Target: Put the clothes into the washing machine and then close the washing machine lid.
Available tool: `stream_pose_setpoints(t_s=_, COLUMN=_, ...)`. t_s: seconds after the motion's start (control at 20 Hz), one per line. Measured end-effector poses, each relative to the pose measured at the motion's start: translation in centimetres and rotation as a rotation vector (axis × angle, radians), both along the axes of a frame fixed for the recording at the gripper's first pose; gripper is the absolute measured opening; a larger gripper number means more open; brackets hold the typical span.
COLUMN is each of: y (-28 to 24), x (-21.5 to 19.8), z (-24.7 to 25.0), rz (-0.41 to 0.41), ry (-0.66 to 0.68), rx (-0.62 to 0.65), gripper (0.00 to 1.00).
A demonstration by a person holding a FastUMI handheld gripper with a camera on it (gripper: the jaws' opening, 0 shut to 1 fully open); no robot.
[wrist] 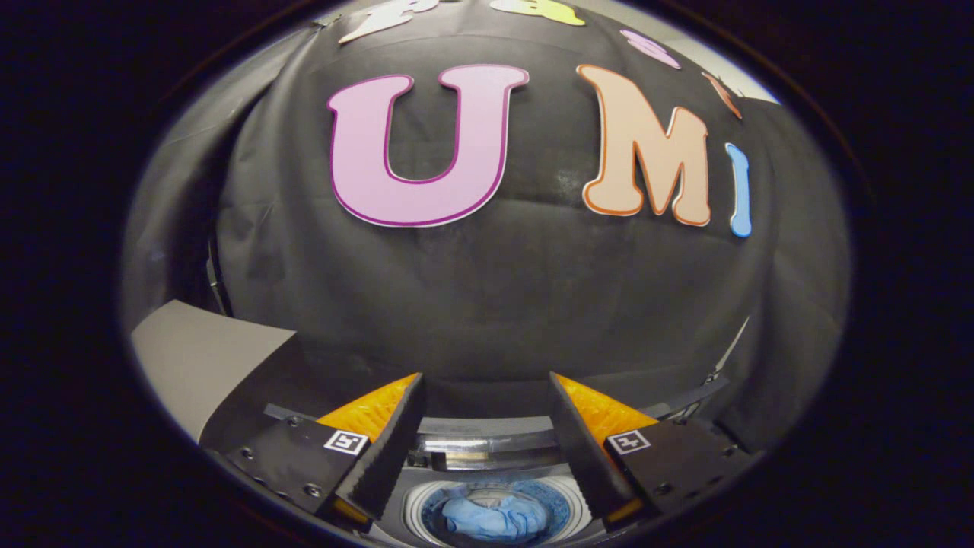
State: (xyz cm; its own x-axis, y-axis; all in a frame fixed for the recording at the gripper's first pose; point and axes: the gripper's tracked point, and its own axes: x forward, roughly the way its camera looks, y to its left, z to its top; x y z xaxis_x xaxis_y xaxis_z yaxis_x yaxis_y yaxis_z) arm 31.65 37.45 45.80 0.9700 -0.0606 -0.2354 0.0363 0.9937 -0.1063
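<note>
Black cloth forms the booth wall beyond the tool (487,449), whose fingers stand wide apart and grip nothing. Below and between them sits one washing machine (415,506), its round drum open upward. One bundle of blue clothes (494,521) lies inside the drum. The raised lid (487,441) stands just behind the opening. One grey panel (198,358) sits left of the fingers.
</note>
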Motion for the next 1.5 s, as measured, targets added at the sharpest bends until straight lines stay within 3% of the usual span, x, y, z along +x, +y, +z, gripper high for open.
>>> stream_pose_setpoints(t_s=0.55, y=-0.6, x=-6.8, z=-5.8, rz=0.008, ry=-0.001, rx=0.053, gripper=0.98)
stream_pose_setpoints(t_s=0.85, y=-1.8, x=-9.6, z=-6.4, rz=0.021, ry=-0.052, rx=0.045, gripper=0.98)
stream_pose_setpoints(t_s=1.5, y=-12.4, x=-21.6, z=-6.3, rz=-0.056, ry=-0.270, rx=-0.076, gripper=0.98)
